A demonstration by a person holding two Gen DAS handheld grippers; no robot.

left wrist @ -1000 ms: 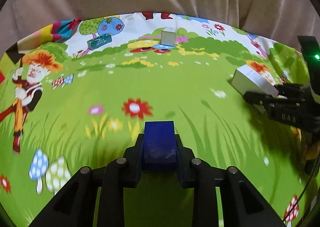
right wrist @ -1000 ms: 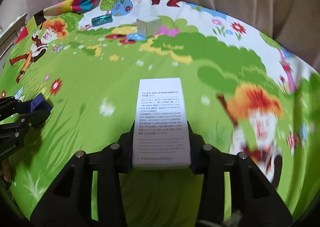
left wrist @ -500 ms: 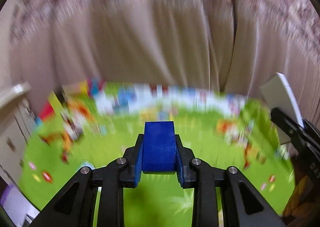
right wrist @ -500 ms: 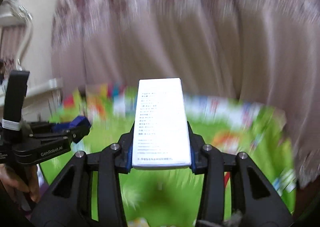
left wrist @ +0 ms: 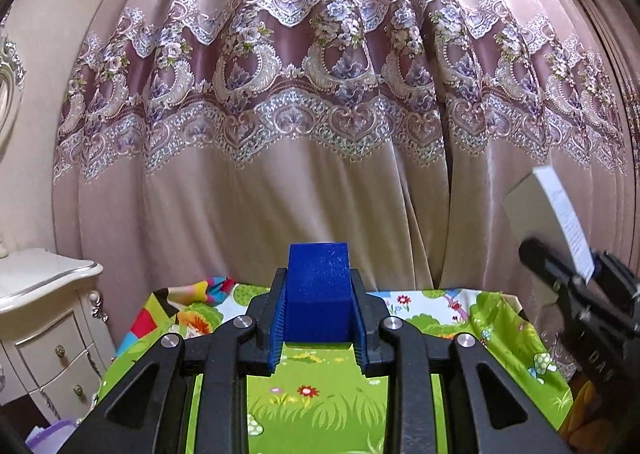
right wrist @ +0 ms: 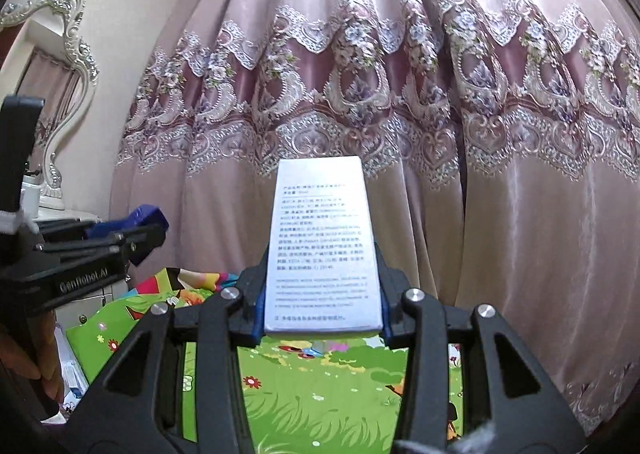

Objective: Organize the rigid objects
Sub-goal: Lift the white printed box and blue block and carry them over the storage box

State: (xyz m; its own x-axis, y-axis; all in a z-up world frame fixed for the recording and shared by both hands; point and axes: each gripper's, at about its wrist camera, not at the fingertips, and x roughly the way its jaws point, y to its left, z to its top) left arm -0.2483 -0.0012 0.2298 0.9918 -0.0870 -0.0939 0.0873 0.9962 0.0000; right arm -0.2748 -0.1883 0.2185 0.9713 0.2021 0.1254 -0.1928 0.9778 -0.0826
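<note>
Left hand-held gripper [left wrist: 318, 310] clamped narrowly on blue block [left wrist: 319, 290], right hand-held gripper [right wrist: 322, 294] clamped on white printed box [right wrist: 323, 250], both raised before the pink curtain [left wrist: 280, 134], "GenRobot.AI" on left gripper's side

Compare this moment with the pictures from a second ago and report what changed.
Both grippers swung up from looking down at the cartoon cloth to facing the curtain, level. Nothing was picked up or released: the left gripper still clamps the blue block, and the right gripper still clamps the white box.
</note>
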